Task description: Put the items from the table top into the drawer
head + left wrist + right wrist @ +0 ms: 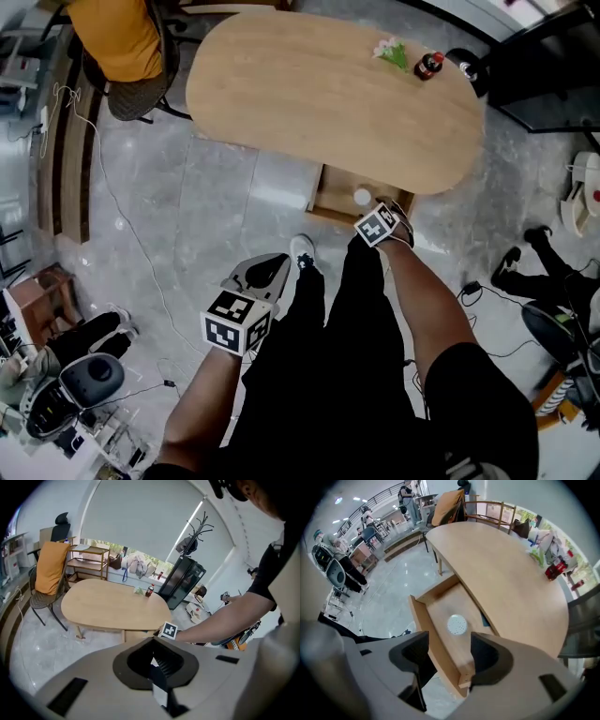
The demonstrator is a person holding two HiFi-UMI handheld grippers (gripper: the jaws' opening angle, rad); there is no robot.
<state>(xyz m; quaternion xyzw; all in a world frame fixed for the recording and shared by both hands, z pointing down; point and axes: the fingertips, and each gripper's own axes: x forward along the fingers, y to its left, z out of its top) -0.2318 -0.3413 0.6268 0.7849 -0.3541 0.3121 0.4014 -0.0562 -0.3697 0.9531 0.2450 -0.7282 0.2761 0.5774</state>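
A wooden drawer (440, 603) stands pulled out from under the oval table (309, 94), with a white perforated disc (456, 625) lying in it. My right gripper (445, 667) is open, its jaws straddling the drawer's front panel near one corner; in the head view it (380, 223) sits at the drawer (335, 193) beside the disc (362, 197). A small cola bottle (428, 66) and a green and white packet (392, 52) lie on the table's far right end. My left gripper (264, 274) hangs low by the person's legs, shut and empty (159, 677).
A chair draped in orange cloth (127, 47) stands at the table's far left. A black cabinet (553, 56) is beyond the right end. Cables, shoes (530, 253) and equipment (89, 375) lie on the grey floor. The person's legs fill the lower middle.
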